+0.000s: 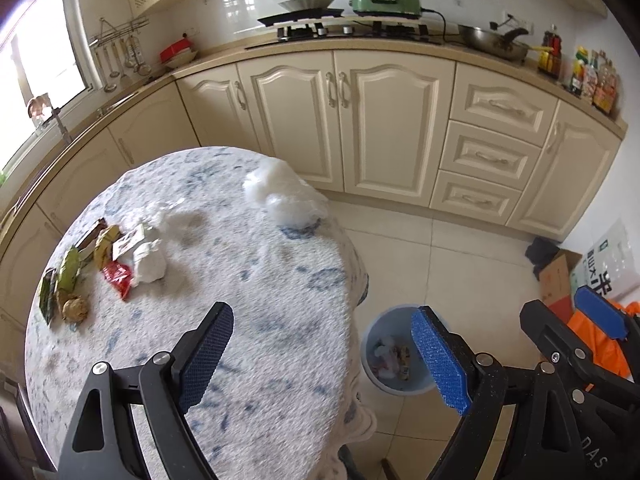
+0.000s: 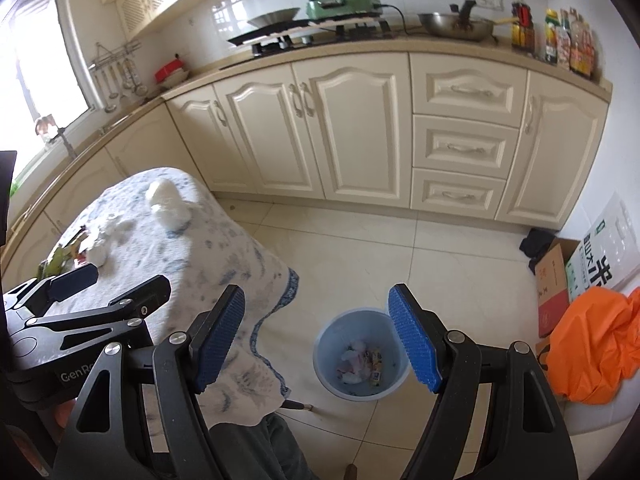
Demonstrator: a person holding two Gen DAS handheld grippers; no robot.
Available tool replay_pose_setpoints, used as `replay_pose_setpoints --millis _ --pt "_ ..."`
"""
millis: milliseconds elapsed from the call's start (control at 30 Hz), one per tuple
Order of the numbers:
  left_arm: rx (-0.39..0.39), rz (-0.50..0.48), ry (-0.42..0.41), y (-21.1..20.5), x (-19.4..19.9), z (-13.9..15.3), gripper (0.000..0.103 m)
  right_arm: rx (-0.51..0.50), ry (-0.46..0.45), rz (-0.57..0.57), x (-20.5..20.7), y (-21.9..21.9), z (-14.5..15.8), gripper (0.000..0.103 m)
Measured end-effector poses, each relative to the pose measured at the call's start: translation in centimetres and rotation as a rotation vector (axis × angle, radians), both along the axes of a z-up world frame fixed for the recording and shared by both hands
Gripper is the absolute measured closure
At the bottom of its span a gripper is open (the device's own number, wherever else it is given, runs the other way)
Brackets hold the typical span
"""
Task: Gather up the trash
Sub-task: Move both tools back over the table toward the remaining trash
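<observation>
The table (image 1: 248, 280) lies ahead of and under the left gripper (image 1: 320, 356), whose empty, spread fingers hang over its near edge. A cluster of wrappers (image 1: 92, 264) sits on the table ahead and to this gripper's left, with a crumpled tissue (image 1: 150, 260) touching it. A plastic bag (image 1: 284, 196) rests at the table's far edge. The bin (image 2: 360, 354) stands on the floor below the right gripper (image 2: 318, 338), right of the table, with trash inside. Cabinets (image 2: 352, 128) run behind.

Table (image 1: 256, 300): soft matt cloth, blue print. Bin (image 2: 332, 376): smooth blue plastic. Wrappers (image 1: 96, 256): glossy foil. Tissue (image 1: 150, 262): crumpled paper. Floor (image 2: 360, 240): glossy tile. Tool (image 2: 316, 340) pads (image 2: 412, 340): rough textured blue.
</observation>
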State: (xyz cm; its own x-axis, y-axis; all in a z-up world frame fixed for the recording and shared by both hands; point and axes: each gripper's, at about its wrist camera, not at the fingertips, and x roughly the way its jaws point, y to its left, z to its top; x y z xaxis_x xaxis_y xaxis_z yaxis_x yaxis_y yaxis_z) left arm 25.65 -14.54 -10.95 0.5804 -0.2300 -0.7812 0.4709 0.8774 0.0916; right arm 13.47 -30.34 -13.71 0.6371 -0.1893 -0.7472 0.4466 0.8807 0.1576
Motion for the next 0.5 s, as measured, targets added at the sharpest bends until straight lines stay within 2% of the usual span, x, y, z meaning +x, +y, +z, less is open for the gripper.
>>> replay_pose_setpoints --millis 267,500 --pt "-0.032 0.086 -0.025 5.9 -1.9 1.6 0.011 -0.025 -0.04 0.091 0.6 4.4 1.7 0.027" --pt "-0.046 0.192 -0.039 11.1 -2.5 2.7 0.01 -0.012 -0.038 0.19 2.7 8.4 1.6 0.027"
